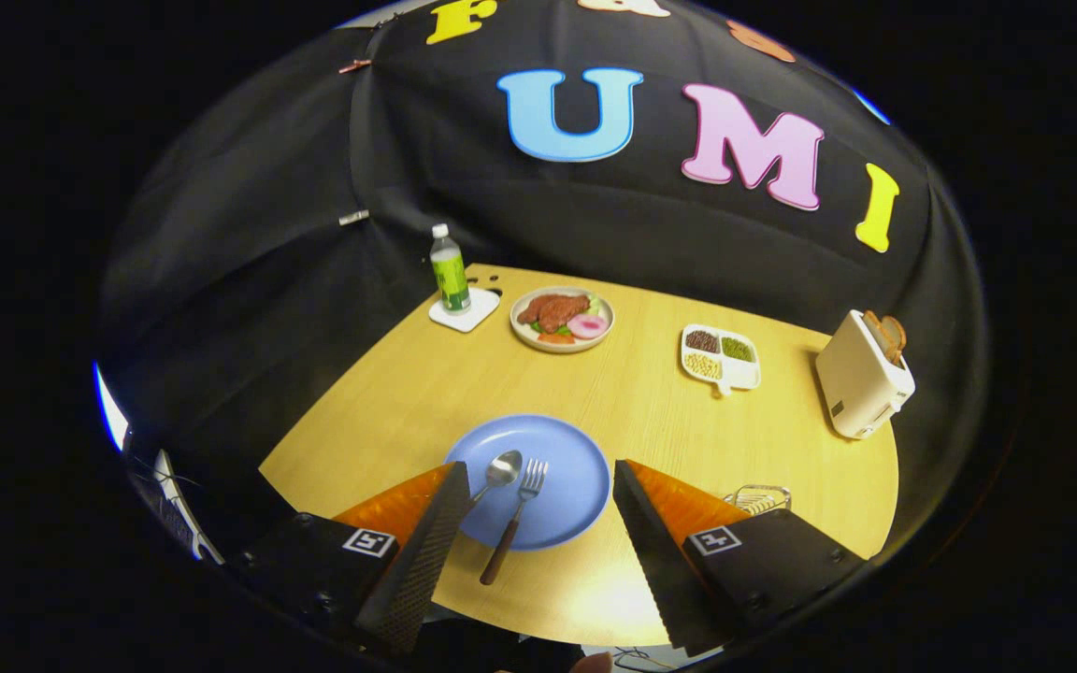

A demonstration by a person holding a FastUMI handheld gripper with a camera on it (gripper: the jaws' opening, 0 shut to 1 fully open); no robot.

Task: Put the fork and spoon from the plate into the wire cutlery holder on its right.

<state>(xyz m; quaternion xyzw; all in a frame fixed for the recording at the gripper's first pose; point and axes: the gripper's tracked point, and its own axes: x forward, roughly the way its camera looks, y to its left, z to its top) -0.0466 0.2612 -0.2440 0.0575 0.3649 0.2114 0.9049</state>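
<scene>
Standing well beyond the fingers, at about eleven o'clock on the counter (389,402), a green-labelled bottle (450,271) is seen on a white coaster (465,309), with a plate of food (562,319) just beside it at twelve. A white divided dish (721,357) of grains is placed at one o'clock, and a white toaster (861,379) holding bread at two, well apart from the rest. The blue plate (562,467) is found between the fingers; the spoon (499,471) and fork (517,516) are laid on it side by side, the fork's brown handle overhanging the near rim. The wire cutlery holder (759,498) is partly hidden behind the right finger, at three o'clock of the plate. The hand-held gripper (533,488) is held released, fingers spread wide, nothing grasped, tilted down over the plate.
</scene>
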